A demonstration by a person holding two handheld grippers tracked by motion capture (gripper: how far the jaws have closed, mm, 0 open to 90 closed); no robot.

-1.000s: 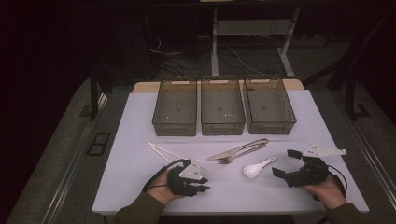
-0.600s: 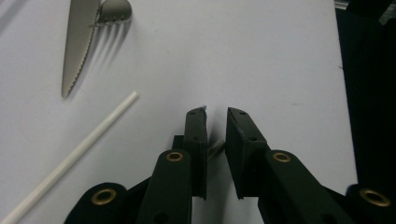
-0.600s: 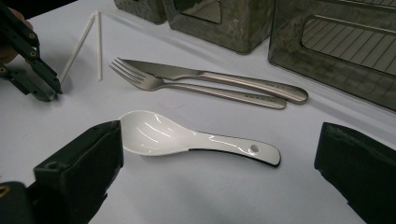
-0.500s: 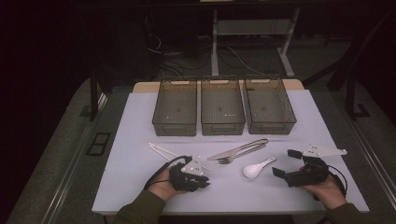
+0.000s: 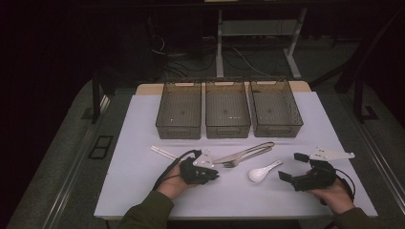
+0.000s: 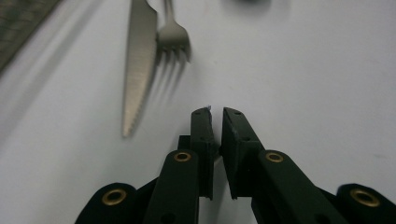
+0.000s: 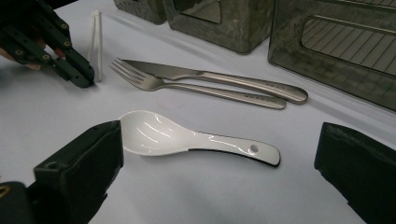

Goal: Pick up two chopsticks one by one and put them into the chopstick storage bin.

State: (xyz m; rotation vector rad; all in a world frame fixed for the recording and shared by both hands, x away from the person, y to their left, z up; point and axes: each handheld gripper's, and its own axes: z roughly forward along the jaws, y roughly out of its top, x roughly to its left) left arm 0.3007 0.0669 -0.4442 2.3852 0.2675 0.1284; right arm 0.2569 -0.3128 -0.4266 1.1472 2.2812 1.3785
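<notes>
A steel knife [image 5: 249,150] and fork [image 5: 237,161] lie side by side in the middle of the white table [image 5: 143,186]. Just right of them is a white ceramic spoon [image 5: 260,173]. My left gripper [image 5: 214,176] rests low on the table, pointing right, near the knife tip [image 6: 137,60] and fork tines [image 6: 173,35]. Its jaws have just been closing and stand almost together with nothing between them [image 6: 216,114]. My right gripper [image 5: 290,166] is open wide and faces the spoon [image 7: 187,137], which lies in front of it, untouched.
Three dark mesh bins [image 5: 228,109] stand in a row at the back of the table. A pair of white chopsticks [image 5: 163,152] lies left of the left hand. The table's front edge runs just below both hands.
The left hand has slid to the right toward the fork and knife, and its jaws have narrowed. The right hand has stayed where it was.
</notes>
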